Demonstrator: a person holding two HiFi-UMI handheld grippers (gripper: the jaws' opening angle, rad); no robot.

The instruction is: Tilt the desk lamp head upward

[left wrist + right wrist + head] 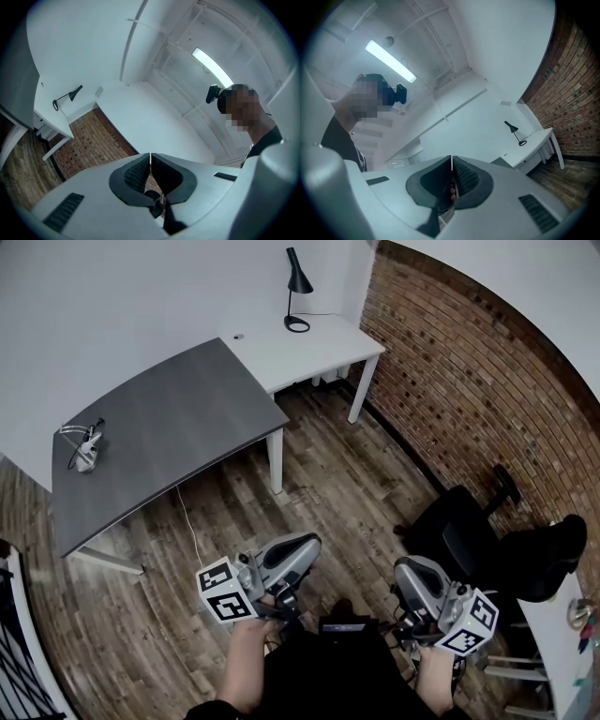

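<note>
- The desk lamp [298, 282] stood on the white desk [323, 352], far ahead of both tongs. Nothing touched it.
- Its black head pointed down.
- The left tongs [315, 542] were closed tight, with nothing in them.
- The right tongs [401, 568] were closed tight too, and empty.
- A grey desk [169, 427] stood ahead of the left tongs, touching the white desk.
- A black chair [469, 531] sat just beside the right tongs, near the brick wall [450, 362].
</note>
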